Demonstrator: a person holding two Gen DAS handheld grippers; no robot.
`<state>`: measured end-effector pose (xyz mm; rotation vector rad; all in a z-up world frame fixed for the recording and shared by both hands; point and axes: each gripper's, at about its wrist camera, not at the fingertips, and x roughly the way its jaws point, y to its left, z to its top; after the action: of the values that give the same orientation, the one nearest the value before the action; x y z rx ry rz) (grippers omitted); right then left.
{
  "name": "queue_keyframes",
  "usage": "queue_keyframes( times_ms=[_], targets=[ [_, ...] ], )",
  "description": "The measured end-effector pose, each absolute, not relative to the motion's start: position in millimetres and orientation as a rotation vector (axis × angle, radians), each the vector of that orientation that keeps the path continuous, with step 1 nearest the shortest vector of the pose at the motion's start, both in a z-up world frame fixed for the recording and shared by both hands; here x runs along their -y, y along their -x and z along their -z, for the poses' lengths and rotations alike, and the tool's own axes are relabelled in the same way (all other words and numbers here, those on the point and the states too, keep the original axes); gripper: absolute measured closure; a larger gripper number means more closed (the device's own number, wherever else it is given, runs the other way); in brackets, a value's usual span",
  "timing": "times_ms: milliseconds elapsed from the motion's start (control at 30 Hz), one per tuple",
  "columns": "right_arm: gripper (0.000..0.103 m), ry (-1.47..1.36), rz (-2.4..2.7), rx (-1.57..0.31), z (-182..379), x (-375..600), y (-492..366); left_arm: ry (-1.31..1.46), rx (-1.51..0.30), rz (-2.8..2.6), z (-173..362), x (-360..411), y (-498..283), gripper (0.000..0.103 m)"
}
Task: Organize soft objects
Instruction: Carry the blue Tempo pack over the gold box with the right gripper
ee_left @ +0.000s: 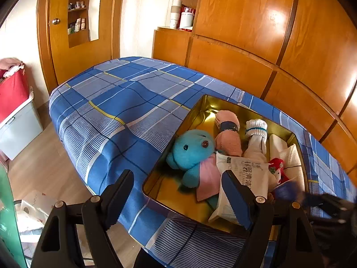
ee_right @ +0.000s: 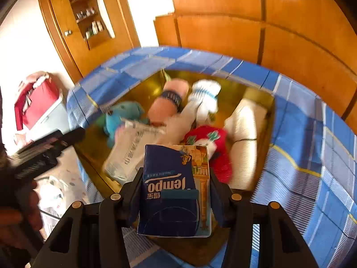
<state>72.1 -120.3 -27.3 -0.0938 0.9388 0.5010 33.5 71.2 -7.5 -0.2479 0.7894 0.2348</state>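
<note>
Right gripper (ee_right: 176,192) was clamped on a blue Tempo tissue pack (ee_right: 175,192), both fingers (ee_right: 133,192) pressed against its sides, pack upside down toward the camera, held above the near edge of the gold tin (ee_right: 271,120). Right view was motion-blurred.

Left gripper (ee_left: 178,192) stood wide with nothing between the jaws, over the tin's near-left corner; one finger (ee_left: 236,201) was over the tin, the other over the bedspread (ee_left: 116,102). In the right view the left gripper (ee_right: 55,143) showed at the left edge with a hand (ee_right: 20,210) behind it. In the left view the right gripper (ee_left: 330,203) came in as a blur at lower right.

Tin (ee_left: 200,106) sat on the blue plaid bedspread, close to the wooden headboard (ee_left: 245,62). Inside, near to far: white wipes pack (ee_left: 245,174) leaning over the teal plush (ee_left: 191,149); red plush (ee_left: 276,167) just right of the wipes; cream folded cloth (ee_left: 287,154) along the right wall; pink sock roll (ee_left: 227,131) and white sock roll (ee_left: 256,134) side by side toward the far end.

Beyond the bed: red bag (ee_left: 13,89) on a grey bin (ee_left: 20,129) at left, wooden door (ee_left: 58,33), shelf niche (ee_left: 78,11).
</note>
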Motion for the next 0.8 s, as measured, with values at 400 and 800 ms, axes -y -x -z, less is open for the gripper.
queue_keyframes(
  times_ms=[400, 800],
  targets=[
    [0.040, 0.166, -0.501, -1.014, 58.3, 111.6, -79.3, 0.251, -0.816, -0.211, 16.6, -65.7, -36.8, 0.022],
    [0.051, 0.271, -0.462, -0.961, 57.8, 102.0, -72.3, 0.243, -0.814, -0.198, 15.5, -61.5, -35.5, 0.022]
  ],
)
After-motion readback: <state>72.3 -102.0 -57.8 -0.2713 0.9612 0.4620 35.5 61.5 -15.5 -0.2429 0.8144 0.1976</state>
